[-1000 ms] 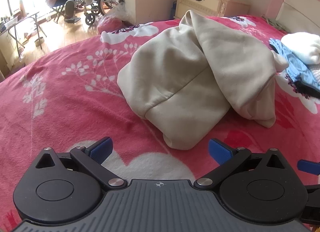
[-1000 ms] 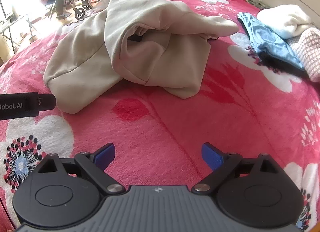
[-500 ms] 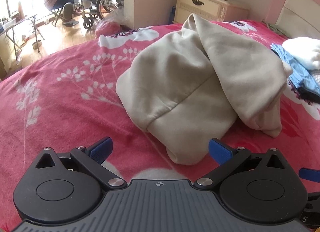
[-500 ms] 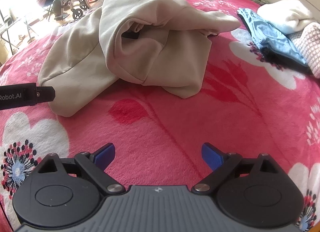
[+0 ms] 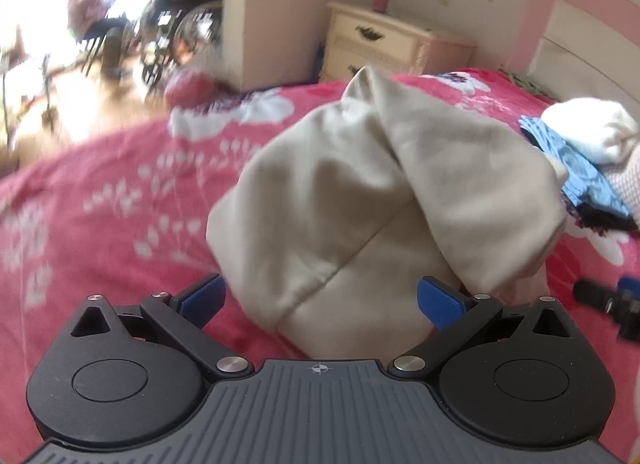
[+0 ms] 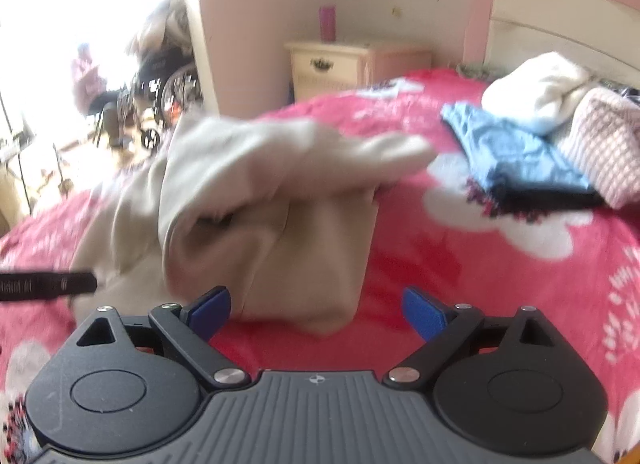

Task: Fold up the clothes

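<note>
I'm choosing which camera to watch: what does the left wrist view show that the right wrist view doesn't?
Only the left wrist view shows the hoodie's hem seam between the open left gripper's fingers, and the right gripper's tip at the right edge.

Only the right wrist view shows the checked cloth, the garment's open fold facing the open right gripper, and the left gripper's black bar at the left edge.

Both show the red floral bedspread, blue garment, white garment, nightstand, wheelchair and a seated person, blurred.

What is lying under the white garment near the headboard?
A blue garment with a dark edge lies partly under the white garment, on the red blanket. How far it continues underneath is covered.
</note>
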